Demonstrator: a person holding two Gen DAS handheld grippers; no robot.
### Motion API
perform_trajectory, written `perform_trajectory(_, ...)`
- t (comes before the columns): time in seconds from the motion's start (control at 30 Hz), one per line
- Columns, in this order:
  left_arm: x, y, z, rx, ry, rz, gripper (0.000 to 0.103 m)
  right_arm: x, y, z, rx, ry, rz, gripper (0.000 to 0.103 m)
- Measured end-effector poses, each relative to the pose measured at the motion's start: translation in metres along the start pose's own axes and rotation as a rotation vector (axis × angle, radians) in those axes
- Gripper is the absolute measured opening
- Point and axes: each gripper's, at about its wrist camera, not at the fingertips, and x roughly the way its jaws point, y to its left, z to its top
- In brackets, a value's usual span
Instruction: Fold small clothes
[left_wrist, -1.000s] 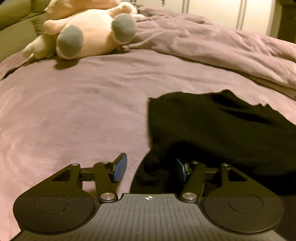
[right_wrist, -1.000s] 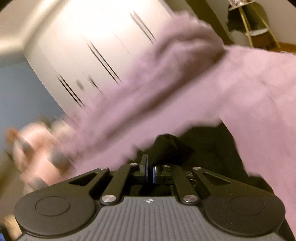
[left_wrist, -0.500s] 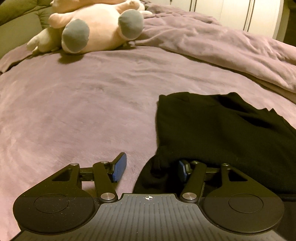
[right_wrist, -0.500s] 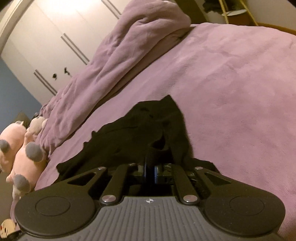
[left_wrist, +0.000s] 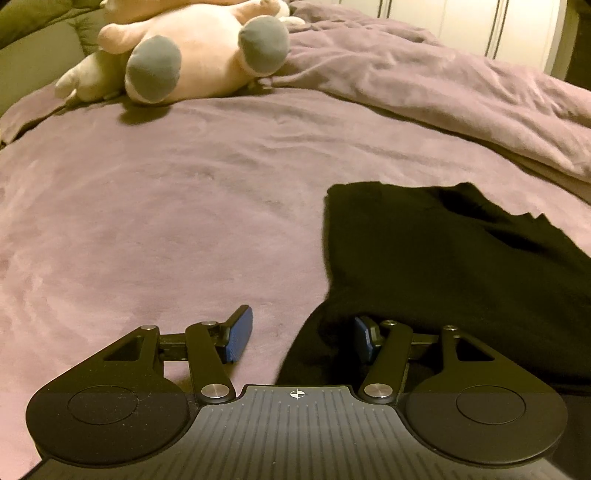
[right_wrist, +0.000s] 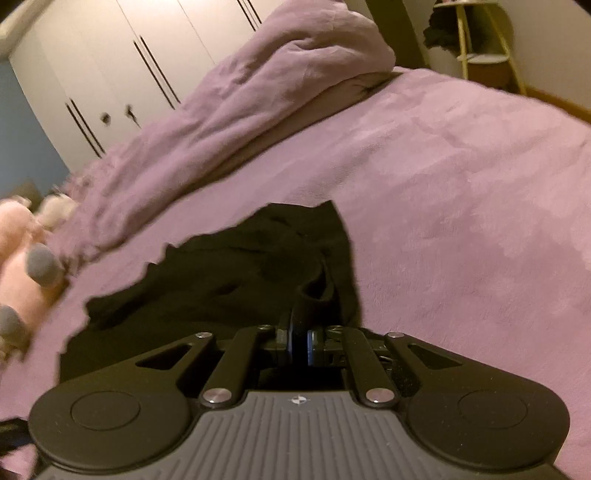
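Observation:
A black garment (left_wrist: 443, 266) lies crumpled on the purple bed cover (left_wrist: 166, 221), at the right of the left wrist view. My left gripper (left_wrist: 301, 321) stands open at the garment's near left corner. Its right blue pad is against the cloth and its left pad is over bare cover. In the right wrist view the same black garment (right_wrist: 229, 280) spreads to the left, and my right gripper (right_wrist: 301, 328) is shut on a raised fold of its near right edge. How much cloth sits inside the pads is hidden.
A pink plush toy (left_wrist: 192, 55) with grey feet lies at the far left of the bed. A bunched purple duvet (left_wrist: 424, 85) runs along the far side. White wardrobe doors (right_wrist: 110, 55) stand behind it, and a yellow shelf (right_wrist: 480, 48) beyond the bed's right edge.
The right gripper has come down and tilted toward the bed with the cloth still pinched. The garment has settled flatter and shifted slightly right. The left gripper has stayed in place.

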Motion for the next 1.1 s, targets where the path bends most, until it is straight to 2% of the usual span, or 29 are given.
perform_trajectory(0.13, -0.018, 0.012, 0.001, 0.023, -0.006, -0.013, 0.064, -0.016, -0.003, -0.001, 0.065, -0.038, -0.018, 0.009)
perform_trajectory(0.17, -0.024, 0.016, 0.002, 0.026, -0.015, -0.01, 0.064, -0.021, -0.004, -0.002, 0.089, -0.051, -0.016, 0.017)
perform_trajectory(0.23, -0.035, 0.022, 0.004, 0.04, -0.043, -0.009, 0.064, -0.034, -0.009, -0.003, 0.128, -0.078, -0.027, 0.02)
perform_trajectory(0.27, -0.042, 0.024, 0.005, 0.034, -0.055, -0.012, 0.065, -0.04, -0.011, -0.004, 0.146, -0.083, -0.033, 0.025)
perform_trajectory(0.33, -0.051, 0.024, 0.009, 0.009, -0.069, -0.079, 0.067, -0.051, -0.017, -0.006, 0.211, -0.081, 0.023, 0.03)
perform_trajectory(0.4, -0.053, 0.018, 0.011, -0.029, -0.052, -0.191, 0.071, -0.054, -0.022, -0.009, 0.287, -0.044, 0.133, 0.03)
perform_trajectory(0.5, -0.039, 0.002, 0.008, -0.114, 0.027, -0.386, 0.071, -0.044, -0.026, -0.017, 0.392, 0.035, 0.245, 0.03)
perform_trajectory(0.57, -0.021, -0.007, 0.004, -0.192, 0.092, -0.464, 0.069, -0.035, -0.026, -0.021, 0.428, 0.084, 0.256, 0.03)
perform_trajectory(0.63, -0.005, -0.015, 0.002, -0.258, 0.145, -0.491, 0.067, -0.027, -0.026, -0.024, 0.437, 0.104, 0.251, 0.03)
perform_trajectory(0.7, 0.01, -0.02, 0.0, -0.321, 0.177, -0.51, 0.063, -0.02, -0.027, -0.025, 0.465, 0.123, 0.239, 0.029)
perform_trajectory(0.83, 0.026, -0.027, 0.003, -0.352, 0.186, -0.502, 0.055, -0.01, -0.027, -0.025, 0.524, 0.127, 0.246, 0.026)
perform_trajectory(0.9, 0.032, -0.028, 0.004, -0.367, 0.196, -0.484, 0.042, -0.004, -0.029, -0.025, 0.54, 0.13, 0.245, 0.021)
perform_trajectory(0.93, 0.035, -0.026, 0.003, -0.376, 0.205, -0.484, 0.04, -0.001, -0.031, -0.026, 0.55, 0.13, 0.241, 0.018)
perform_trajectory(0.97, 0.037, -0.024, 0.002, -0.384, 0.209, -0.496, 0.032, 0.002, -0.03, -0.026, 0.556, 0.132, 0.235, 0.009)
perform_trajectory(1.0, 0.036, -0.021, 0.001, -0.386, 0.208, -0.509, 0.02, 0.004, -0.031, -0.026, 0.558, 0.137, 0.225, 0.003)
perform_trajectory(1.1, 0.024, -0.015, 0.003, -0.345, 0.157, -0.51, 0.012, -0.002, -0.031, -0.023, 0.543, 0.117, 0.239, 0.003)
